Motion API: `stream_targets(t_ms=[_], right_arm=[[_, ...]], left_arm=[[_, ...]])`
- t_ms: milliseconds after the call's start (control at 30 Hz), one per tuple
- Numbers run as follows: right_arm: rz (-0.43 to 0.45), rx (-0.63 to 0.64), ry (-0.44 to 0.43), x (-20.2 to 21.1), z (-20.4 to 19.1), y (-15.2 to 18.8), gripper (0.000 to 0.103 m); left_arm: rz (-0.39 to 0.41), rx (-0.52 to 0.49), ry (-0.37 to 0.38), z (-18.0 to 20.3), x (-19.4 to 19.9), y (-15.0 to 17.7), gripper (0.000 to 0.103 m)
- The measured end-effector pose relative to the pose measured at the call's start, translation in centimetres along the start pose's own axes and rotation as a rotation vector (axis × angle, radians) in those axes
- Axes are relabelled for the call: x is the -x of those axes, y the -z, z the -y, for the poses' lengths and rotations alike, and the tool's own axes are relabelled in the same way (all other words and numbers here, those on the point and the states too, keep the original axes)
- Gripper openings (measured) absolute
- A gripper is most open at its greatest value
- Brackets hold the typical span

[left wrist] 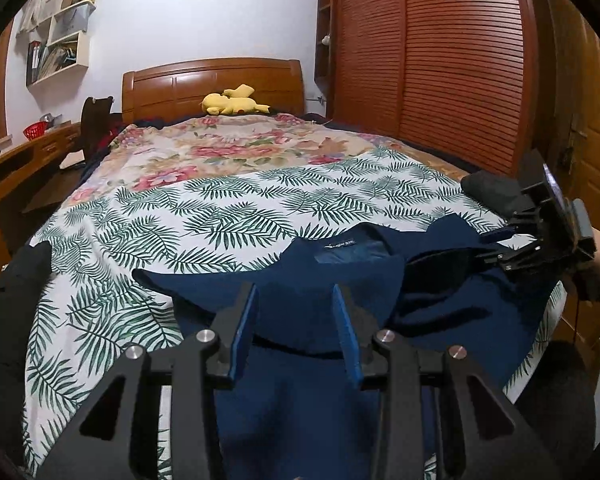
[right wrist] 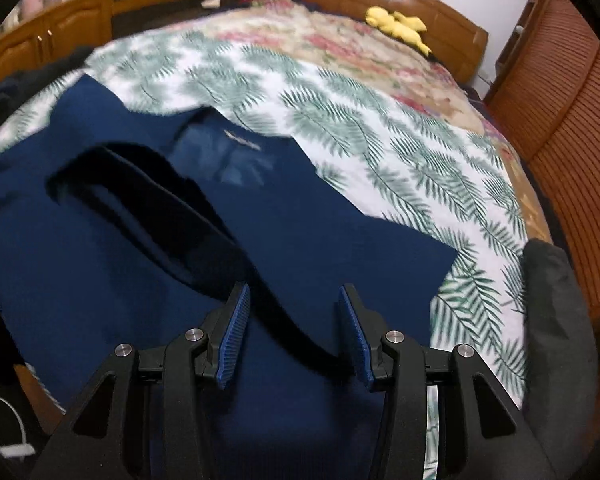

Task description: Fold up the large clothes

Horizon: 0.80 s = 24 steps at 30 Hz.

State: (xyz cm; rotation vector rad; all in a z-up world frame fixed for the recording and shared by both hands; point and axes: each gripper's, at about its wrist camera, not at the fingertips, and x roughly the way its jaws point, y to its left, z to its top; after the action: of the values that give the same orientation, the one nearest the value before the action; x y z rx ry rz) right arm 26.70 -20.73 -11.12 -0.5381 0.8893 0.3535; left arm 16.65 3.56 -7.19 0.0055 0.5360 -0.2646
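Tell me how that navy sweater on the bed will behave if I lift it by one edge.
Probably floppy: the navy sweater already lies in soft folds and will likely drape and sag. Its knit looks fairly thick, so perhaps moderately heavy. It may drag along the fern-print sheet rather than slide freely.

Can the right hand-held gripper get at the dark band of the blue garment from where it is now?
Probably yes. The right hand-held gripper has its jaws apart just above the blue garment, and the dark band runs right between them. Nothing lies over it there.
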Motion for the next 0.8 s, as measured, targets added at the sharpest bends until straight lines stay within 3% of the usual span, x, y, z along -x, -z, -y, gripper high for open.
stream_targets(t_ms=[100,133,400,567,700,767,800], right_arm=[[-0.047,0.03,0.026,-1.0,1.2,-0.7,0.007],[-0.044,0.034,0.038,-1.0,1.4,-1.1,0.004],[0.12,0.038,0.056,-0.2,1.8,-9.8,0.001],[0.154,0.055,0.025,-1.3,-0.2,-14.2,0.001],[0.152,0.018,-0.007,-2.0,-0.9,-15.7,0.002],[0.157,0.003,-0.013,-1.9,-1.2,-15.9,0.007],[0.171,0.0,-0.024,-1.6,-1.5,-15.8,0.018]], left_arm=[[0.007,0.008,-0.001,-0.3,0.2,0.0,0.037],[0.009,0.013,-0.001,-0.4,0.2,0.0,0.037],[0.017,0.053,-0.028,-1.7,0.5,0.0,0.037],[0.022,0.058,-0.042,-2.3,0.8,0.0,0.037],[0.022,0.059,-0.046,-2.8,0.9,0.2,0.037],[0.026,0.064,-0.045,-3.2,1.0,0.1,0.037],[0.027,0.067,-0.045,-3.4,1.0,0.1,0.037]])
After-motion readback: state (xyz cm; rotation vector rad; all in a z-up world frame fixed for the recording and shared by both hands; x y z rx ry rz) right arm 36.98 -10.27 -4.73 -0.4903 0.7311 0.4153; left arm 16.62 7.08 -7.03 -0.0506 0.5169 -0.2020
